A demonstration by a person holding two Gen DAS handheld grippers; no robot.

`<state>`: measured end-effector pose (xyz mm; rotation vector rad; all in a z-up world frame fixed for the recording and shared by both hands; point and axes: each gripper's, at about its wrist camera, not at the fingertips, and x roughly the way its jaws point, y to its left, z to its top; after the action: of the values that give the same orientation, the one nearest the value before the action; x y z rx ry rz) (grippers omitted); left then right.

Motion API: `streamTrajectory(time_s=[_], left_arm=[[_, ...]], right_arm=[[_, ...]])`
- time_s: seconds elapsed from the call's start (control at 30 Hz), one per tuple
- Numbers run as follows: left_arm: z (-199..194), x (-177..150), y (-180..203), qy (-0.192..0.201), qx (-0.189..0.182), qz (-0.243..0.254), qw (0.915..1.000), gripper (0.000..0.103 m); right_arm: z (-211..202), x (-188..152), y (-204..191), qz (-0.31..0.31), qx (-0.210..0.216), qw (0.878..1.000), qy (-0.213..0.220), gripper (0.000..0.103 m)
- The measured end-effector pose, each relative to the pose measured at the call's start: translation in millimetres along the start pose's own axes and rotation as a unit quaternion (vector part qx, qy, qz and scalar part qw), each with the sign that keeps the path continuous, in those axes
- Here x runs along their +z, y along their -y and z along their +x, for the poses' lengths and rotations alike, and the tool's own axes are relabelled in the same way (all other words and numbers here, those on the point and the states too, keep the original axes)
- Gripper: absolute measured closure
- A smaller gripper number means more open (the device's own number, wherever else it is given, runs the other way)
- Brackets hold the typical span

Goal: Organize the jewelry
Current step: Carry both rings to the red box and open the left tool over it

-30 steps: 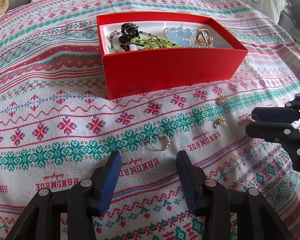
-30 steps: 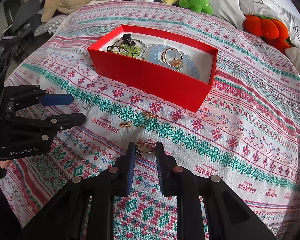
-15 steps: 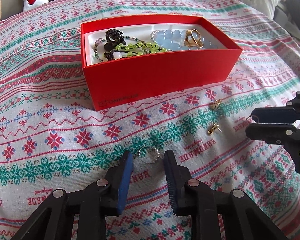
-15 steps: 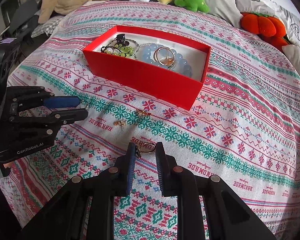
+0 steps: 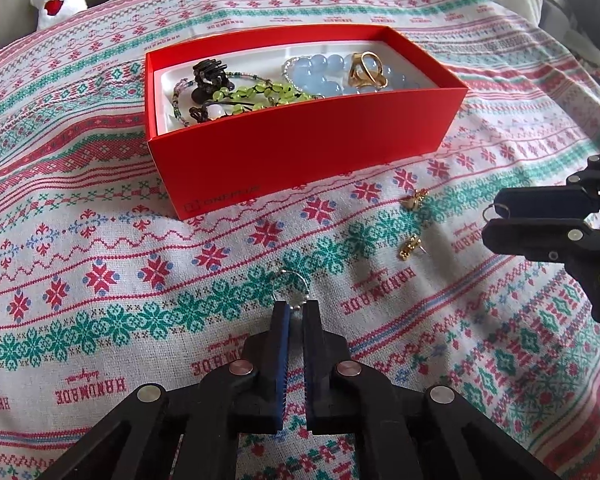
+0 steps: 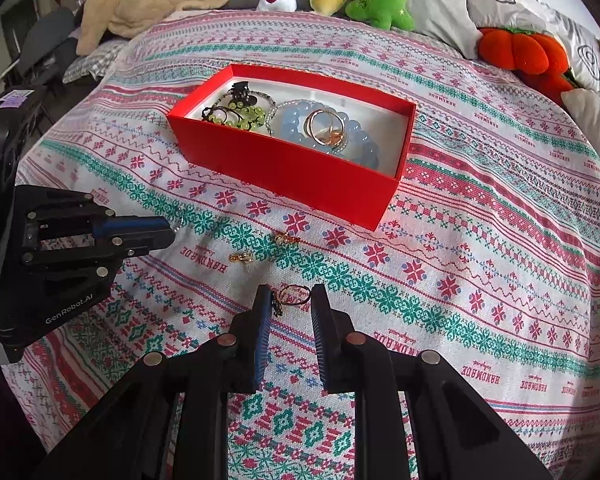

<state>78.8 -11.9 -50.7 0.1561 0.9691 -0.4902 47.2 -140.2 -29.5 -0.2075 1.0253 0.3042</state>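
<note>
The left gripper [image 5: 295, 312] is pinching a beaded ring [image 5: 291, 290] at its tips, ready for lifting. The right gripper [image 6: 291, 300], jaws apart, is straddling a gold ring [image 6: 295, 294]. Two earrings [image 6: 242, 257] are lying beyond, the red box [image 6: 300, 160] farthest, awaiting them.

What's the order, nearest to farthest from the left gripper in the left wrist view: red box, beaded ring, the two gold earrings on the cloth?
1. beaded ring: pinched at the tips of the left gripper.
2. lower gold earring: on the cloth, ahead to the right.
3. upper gold earring: beyond it, nearer the box.
4. red box: farthest, straight ahead.
</note>
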Motion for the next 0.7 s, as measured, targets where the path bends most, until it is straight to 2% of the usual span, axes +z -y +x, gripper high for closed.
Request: streamTrajectory(time_s=[0.03, 0.07, 0.1, 0.17, 0.23, 0.4, 0.47, 0.53, 0.7], left_arm=[[-0.7, -1.0, -0.1, -0.001, 0.0, -0.003, 1.0, 0.102], [-1.4, -0.8, -0.9, 0.0, -0.002, -0.007, 1.0, 0.098], [-1.6, -1.2, 0.0, -0.002, -0.003, -0.009, 1.0, 0.091], [-2.4, -1.1, 1.3, -0.001, -0.001, -0.009, 1.0, 0.069], [-2.4, -0.8, 2.9, 0.003, 0.008, -0.01, 0.9999, 0.062], [4.3, 2.4, 4.1, 0.002, 0.01, -0.008, 0.9999, 0.064], [5.0, 2.2, 3.9, 0.006, 0.018, -0.006, 0.9998, 0.082], [5.3, 1.7, 5.1, 0.006, 0.021, -0.003, 0.9998, 0.089], [3.3, 0.3, 7.9, 0.003, 0.023, 0.008, 0.9997, 0.089]], right_arm=[[-1.0, 0.4, 0.1, 0.001, 0.0, 1.0, 0.001, 0.082], [-1.9, 0.7, 0.0, 0.002, 0.0, 1.0, 0.002, 0.082], [-2.6, 0.9, -0.1, 0.003, 0.0, 1.0, 0.002, 0.082], [-3.2, 0.6, 0.0, 0.005, 0.0, 1.0, 0.002, 0.082], [-2.8, 0.4, -0.2, 0.005, 0.002, 1.0, 0.001, 0.082], [0.1, -0.3, -1.3, 0.003, 0.001, 1.0, -0.003, 0.082], [0.6, 0.2, -1.3, 0.003, 0.001, 1.0, -0.004, 0.082], [0.2, 0.3, -1.3, 0.002, 0.001, 1.0, -0.003, 0.082], [-1.9, 0.4, 1.9, 0.003, 0.0, 1.0, 0.0, 0.082]])
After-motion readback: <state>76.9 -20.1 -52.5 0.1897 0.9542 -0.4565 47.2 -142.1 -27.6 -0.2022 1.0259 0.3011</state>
